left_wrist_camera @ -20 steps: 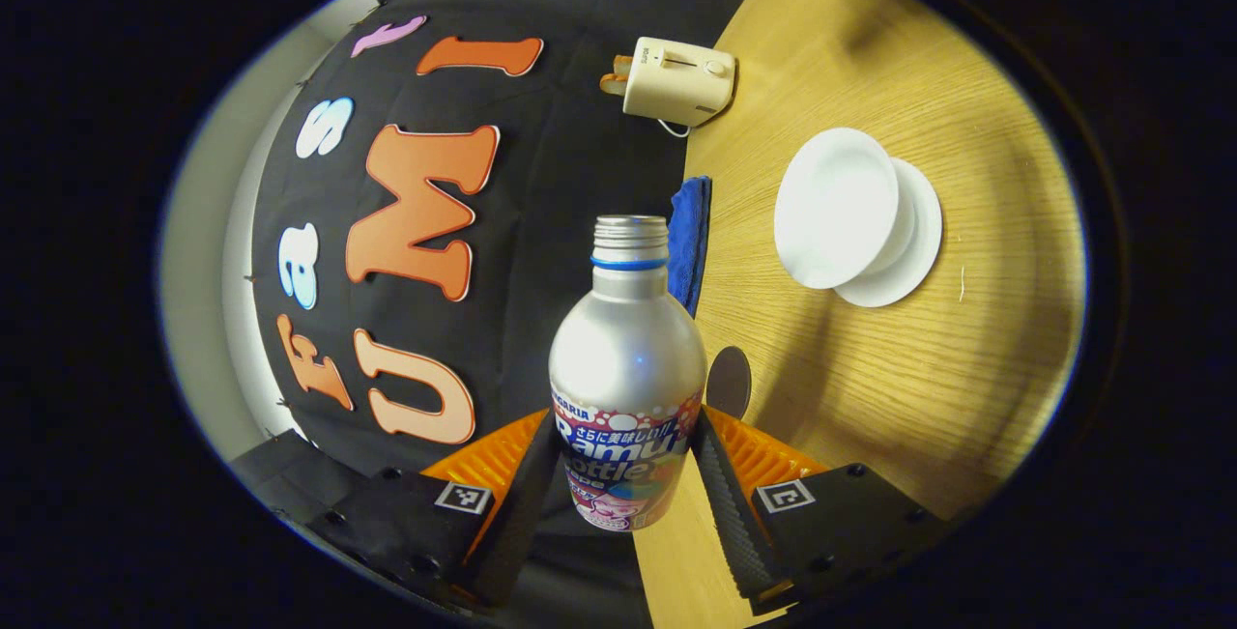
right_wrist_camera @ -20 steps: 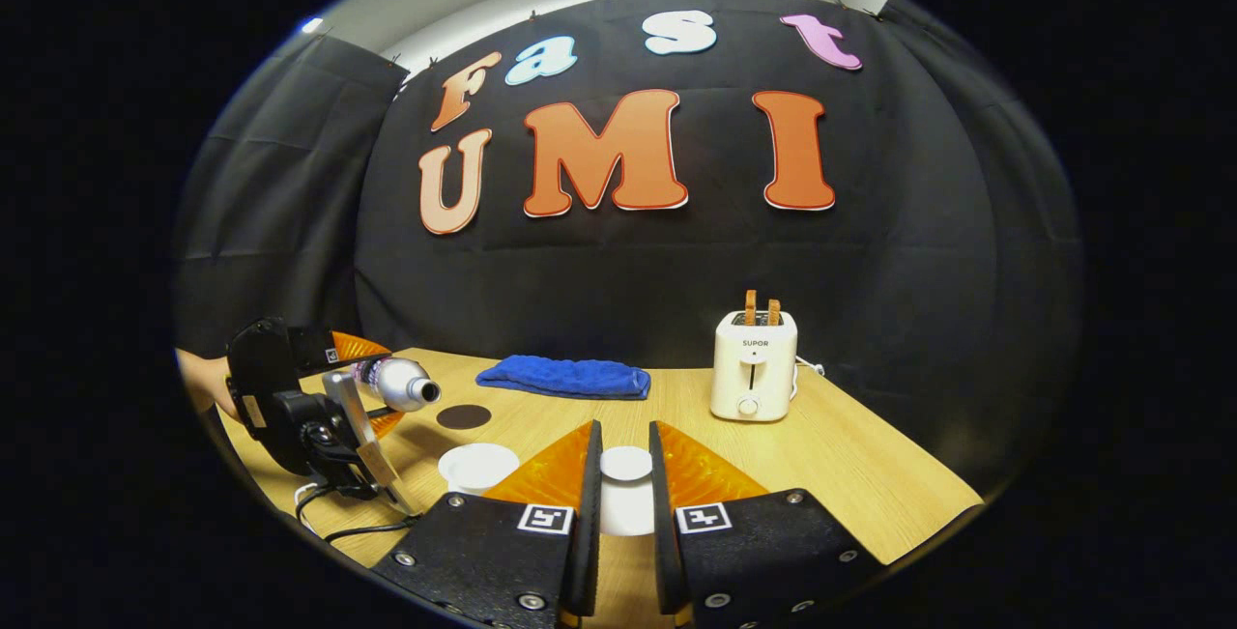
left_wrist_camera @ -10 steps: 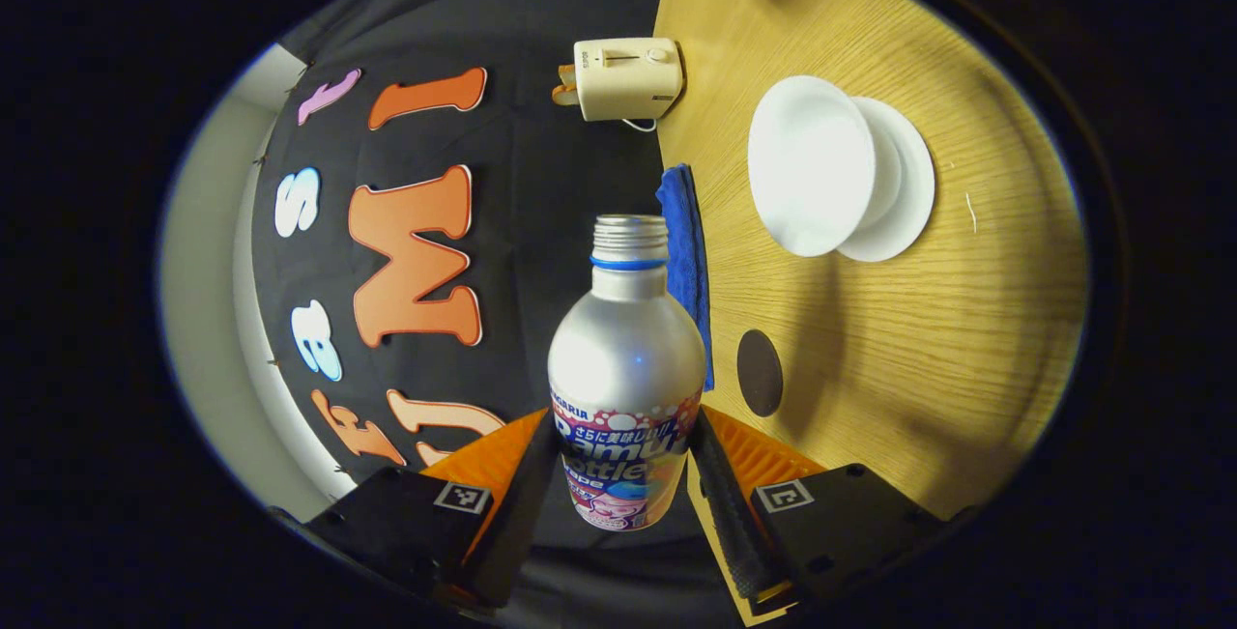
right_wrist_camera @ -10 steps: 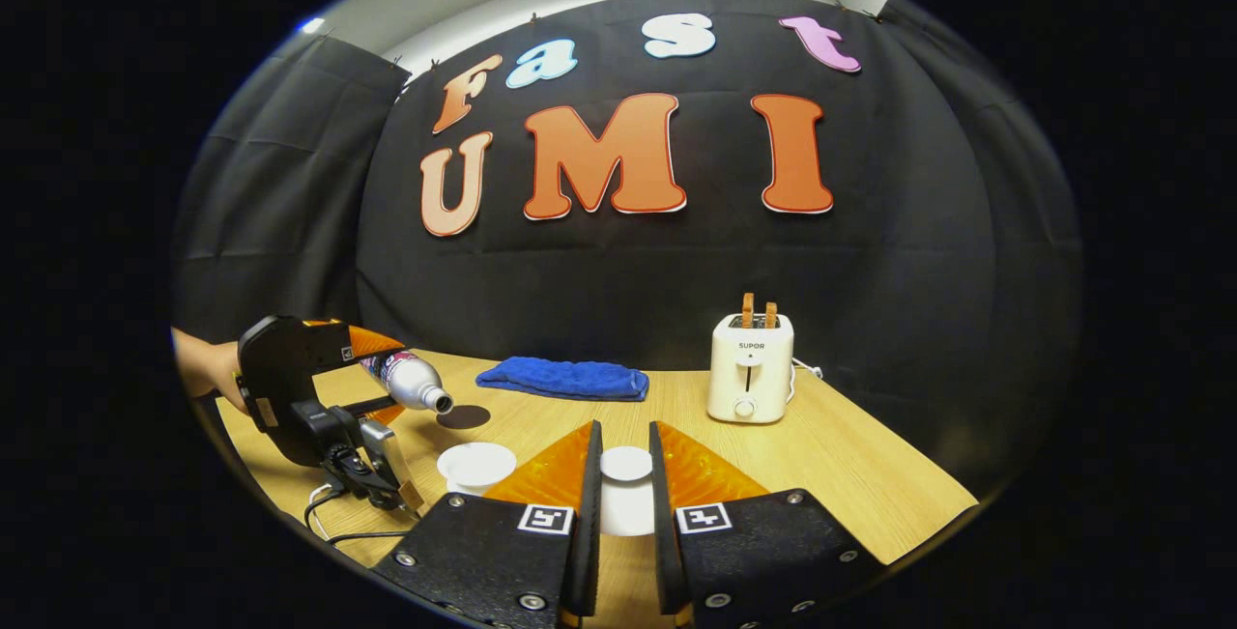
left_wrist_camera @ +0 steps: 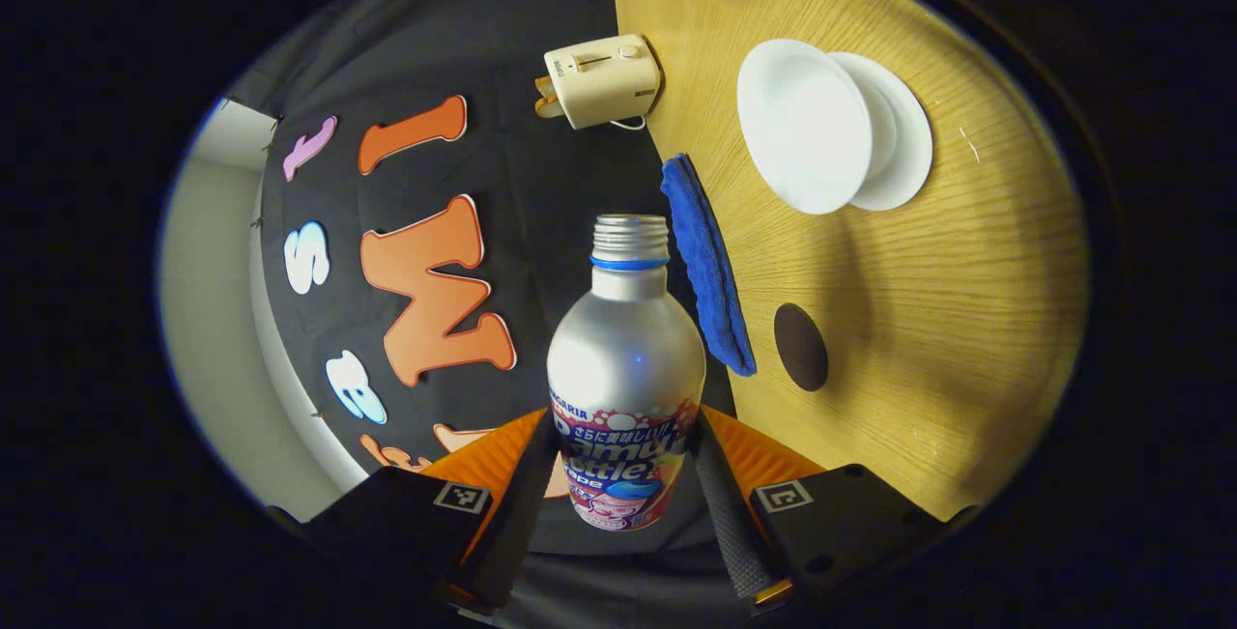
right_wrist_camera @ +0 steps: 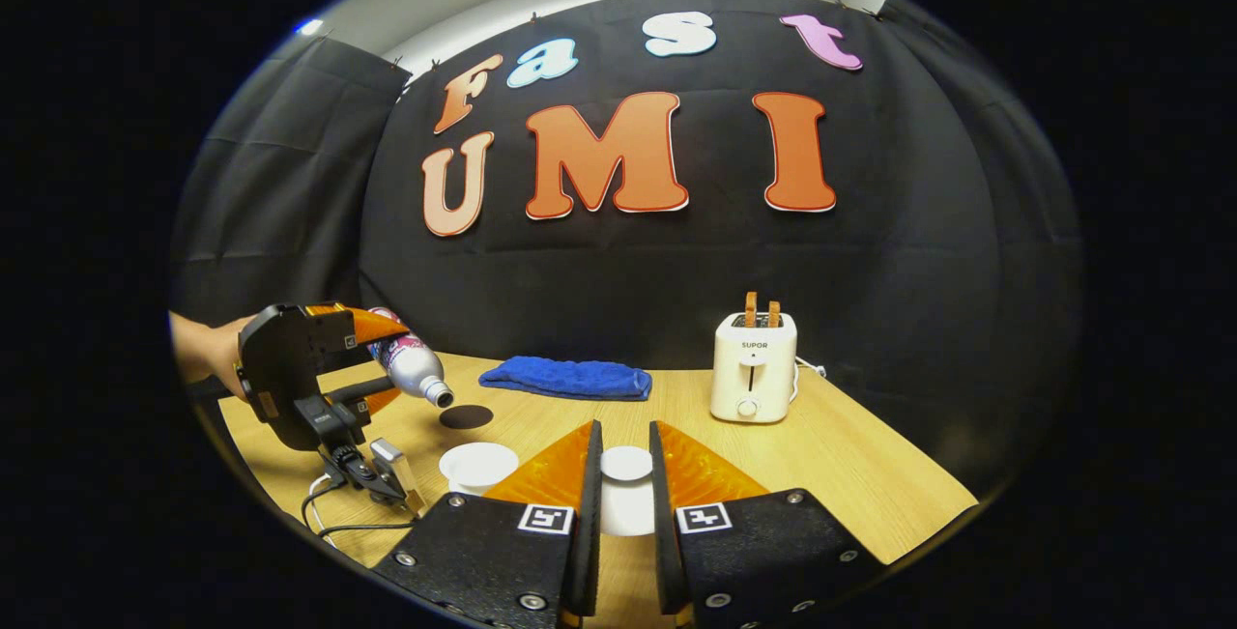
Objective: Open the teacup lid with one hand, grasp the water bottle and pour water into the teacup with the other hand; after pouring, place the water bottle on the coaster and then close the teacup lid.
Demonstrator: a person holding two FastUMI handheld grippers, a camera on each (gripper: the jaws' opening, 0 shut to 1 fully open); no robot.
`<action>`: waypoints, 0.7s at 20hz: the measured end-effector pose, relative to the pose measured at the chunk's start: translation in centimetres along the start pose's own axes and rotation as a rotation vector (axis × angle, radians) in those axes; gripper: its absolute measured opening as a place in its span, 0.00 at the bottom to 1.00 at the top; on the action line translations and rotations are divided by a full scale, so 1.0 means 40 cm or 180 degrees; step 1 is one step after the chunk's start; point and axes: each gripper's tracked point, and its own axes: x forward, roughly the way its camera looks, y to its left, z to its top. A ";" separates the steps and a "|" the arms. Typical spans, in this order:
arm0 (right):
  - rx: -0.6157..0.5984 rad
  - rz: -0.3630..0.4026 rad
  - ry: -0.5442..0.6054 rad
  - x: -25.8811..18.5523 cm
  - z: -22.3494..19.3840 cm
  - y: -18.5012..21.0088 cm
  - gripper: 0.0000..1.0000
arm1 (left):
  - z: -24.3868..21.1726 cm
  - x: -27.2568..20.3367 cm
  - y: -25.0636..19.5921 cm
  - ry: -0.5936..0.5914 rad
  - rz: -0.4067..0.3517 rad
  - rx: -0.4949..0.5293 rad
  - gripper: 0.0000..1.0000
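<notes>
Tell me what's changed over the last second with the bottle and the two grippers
The left gripper has lifted and tipped the water bottle further, mouth now pointing down toward the table near the coaster and teacup. Unchanged: the bottle stays clamped, the right gripper keeps holding the lid raised, and the towel and toaster sit still.

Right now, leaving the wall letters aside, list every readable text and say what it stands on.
"SUPOR": on the front of the toaster, in the right gripper view.
Water bottle label: print partly covered by the left gripper's fingers, cannot be read whole.
Square code tags on the right gripper: patterns, no words.
</notes>
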 end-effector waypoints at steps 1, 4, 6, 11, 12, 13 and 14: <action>-0.0013 0.0001 -0.0010 -0.001 0.004 0.000 0.25 | -0.002 0.004 0.005 -0.0002 0.0023 0.0043 0.82; -0.0007 0.0011 -0.0015 0.000 0.008 -0.002 0.25 | -0.006 0.011 0.026 -0.0011 0.0101 0.0155 0.87; 0.0000 0.0011 -0.0005 -0.001 0.004 -0.001 0.25 | -0.006 0.015 0.042 -0.0017 0.0178 0.0229 0.87; 0.0006 0.0011 -0.0006 -0.001 0.005 -0.003 0.25 | -0.017 0.005 0.077 -0.0010 0.0284 0.0312 0.83; 0.0009 0.0002 -0.0011 0.000 0.006 -0.005 0.25 | -0.016 0.005 0.084 -0.0017 0.0305 0.0328 0.84; 0.0011 0.0017 -0.0007 0.000 0.005 -0.002 0.25 | -0.015 0.007 0.090 -0.0016 0.0331 0.0340 0.84; 0.0018 0.0011 -0.0018 0.000 0.006 -0.003 0.25 | -0.014 0.008 0.099 -0.0030 0.0356 0.0355 0.84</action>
